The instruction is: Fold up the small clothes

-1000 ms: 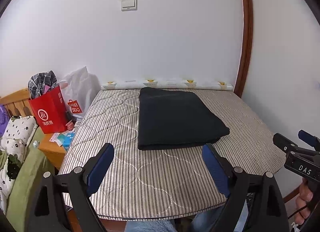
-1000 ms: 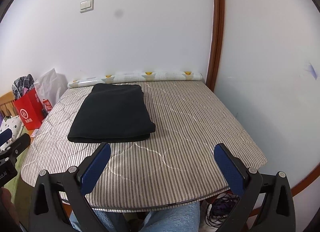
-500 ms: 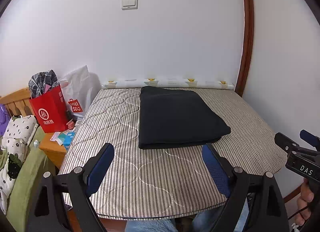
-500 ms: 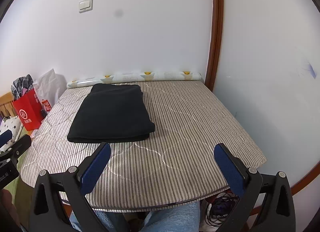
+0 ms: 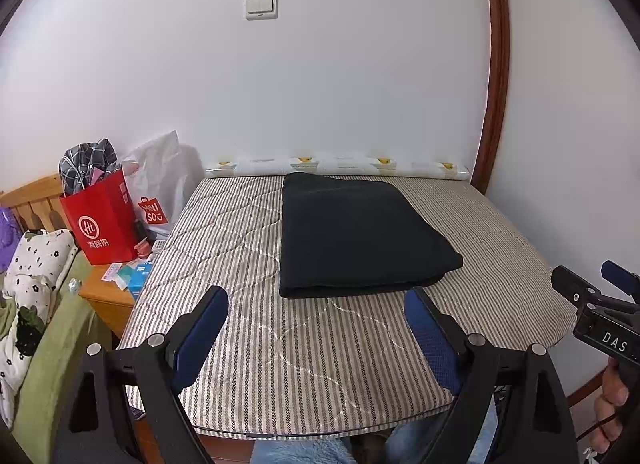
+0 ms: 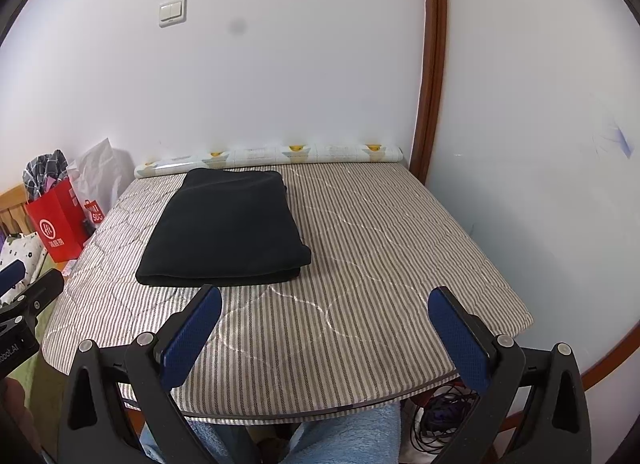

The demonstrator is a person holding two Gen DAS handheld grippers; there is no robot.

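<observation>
Nearest the lens, the left gripper (image 5: 316, 314) stands released, its blue pads (image 5: 202, 322) spread wide with only the striped mattress pad (image 5: 280, 364) showing between them. The right gripper (image 6: 325, 316) is likewise released, jaws wide and nothing between them. Both hang over the near edge of the pad, short of the cloth

Just ahead of the left gripper lies the black folded garment (image 5: 356, 230), a neat rectangle whose near edge sits a little beyond the pads and slightly toward the right pad. From the right gripper it lies ahead and off to the left, the near right corner closest

The fold looks finished or close to it, so the risks lie in any further handling. A pinch that catches only the top layer would peel the stack open. A grip on one corner alone would let the rest sag and slide. A low approach could also snag the quilted pad and drag the garment with it

Farther off, left of the left gripper, a red paper bag (image 5: 102, 220) stands well clear, and a patterned roll (image 5: 340, 164) lies along the wall (image 5: 340, 84) just behind the garment, so a hard push forward would bunch it there
</observation>
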